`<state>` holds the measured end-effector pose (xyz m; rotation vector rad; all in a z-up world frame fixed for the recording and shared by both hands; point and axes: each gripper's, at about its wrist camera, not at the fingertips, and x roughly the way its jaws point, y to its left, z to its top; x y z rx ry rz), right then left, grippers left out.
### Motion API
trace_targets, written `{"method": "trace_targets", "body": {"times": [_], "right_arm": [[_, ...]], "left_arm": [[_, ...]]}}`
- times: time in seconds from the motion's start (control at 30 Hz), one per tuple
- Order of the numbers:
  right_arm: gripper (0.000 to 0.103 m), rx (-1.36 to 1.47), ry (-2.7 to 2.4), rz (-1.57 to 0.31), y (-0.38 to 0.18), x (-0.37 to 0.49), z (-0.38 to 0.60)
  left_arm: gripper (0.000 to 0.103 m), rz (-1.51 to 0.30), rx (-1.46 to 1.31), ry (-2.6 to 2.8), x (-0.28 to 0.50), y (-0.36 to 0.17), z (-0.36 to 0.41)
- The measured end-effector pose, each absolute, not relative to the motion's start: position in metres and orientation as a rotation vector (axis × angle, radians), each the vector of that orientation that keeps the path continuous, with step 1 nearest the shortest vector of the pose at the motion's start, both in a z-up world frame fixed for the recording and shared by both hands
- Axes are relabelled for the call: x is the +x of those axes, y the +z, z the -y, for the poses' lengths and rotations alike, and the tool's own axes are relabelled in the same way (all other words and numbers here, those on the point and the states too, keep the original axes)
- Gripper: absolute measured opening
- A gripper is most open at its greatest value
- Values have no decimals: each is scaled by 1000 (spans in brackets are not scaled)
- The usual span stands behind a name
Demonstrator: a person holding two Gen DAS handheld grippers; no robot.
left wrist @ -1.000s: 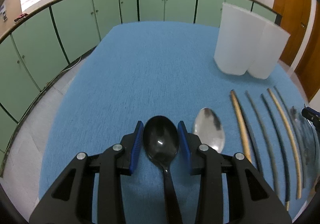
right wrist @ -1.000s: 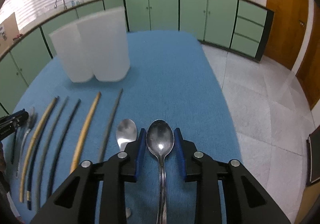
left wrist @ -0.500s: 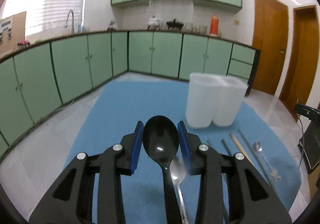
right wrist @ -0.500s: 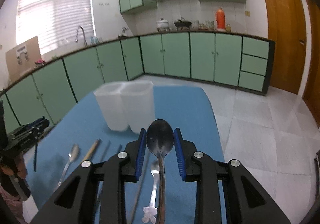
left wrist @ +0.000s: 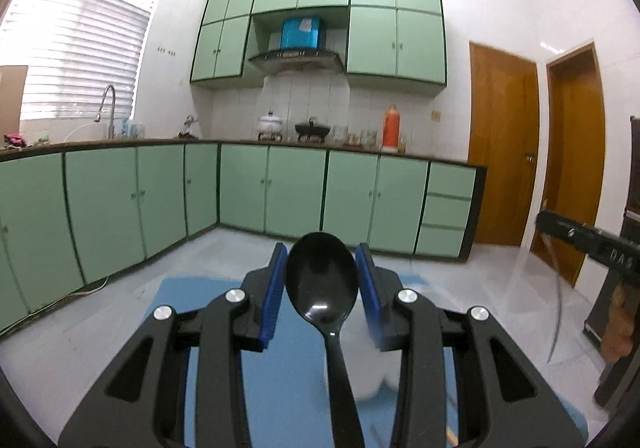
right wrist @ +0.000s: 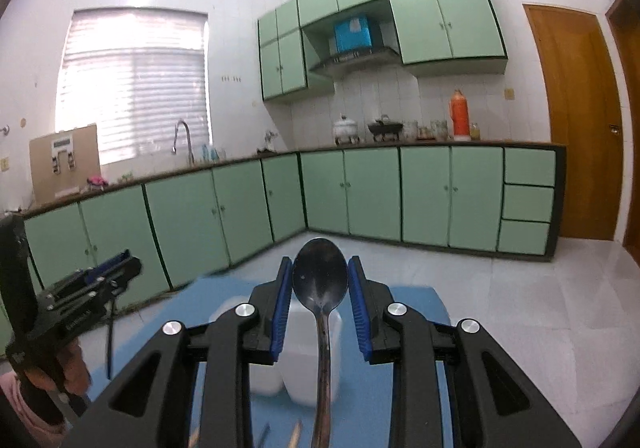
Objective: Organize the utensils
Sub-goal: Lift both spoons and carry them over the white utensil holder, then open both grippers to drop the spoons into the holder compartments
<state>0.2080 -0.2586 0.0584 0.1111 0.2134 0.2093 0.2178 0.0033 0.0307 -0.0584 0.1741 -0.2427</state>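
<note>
Partly, spoon handles (left wrist: 344, 388) hide white containers (right wrist: 308, 360).

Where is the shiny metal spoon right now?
The metal spoon is held between the blue pads of the right gripper, lifted above the blue table, with the white containers just behind it.

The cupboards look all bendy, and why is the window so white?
Left wrist view: the fisheye lens bows the cabinets and doors; daylight washes out the window blinds. Right wrist view: same curving; the window glares, and the metal spoon stays sharp.
</note>
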Motion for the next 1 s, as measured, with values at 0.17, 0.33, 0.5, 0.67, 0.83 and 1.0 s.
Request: {"method": "trace_targets", "body": {"times": [0.17,0.33,0.5,0.67,0.83,1.0], "right_arm": [[28,123,215,-168,58,255,247],[28,168,224,-158,51,296,246],[28,145,208,-160,40,326,239],[28,125,195,-175,26,334,233],[28,121,197,-225,9,340,230],[28,157,226,-294,-6,339,233]], "left_arm": [[34,-138,-116,-283,271,37,9],[34,-118,-125,-290,312,35,19],[34,-122,-137,-300,338,22,27],[34,-140,-124,-324,348,7,30],[34,-179,-125,-347,351,-6,31],[34,-231,-123,-364,349,-12,26]]}}
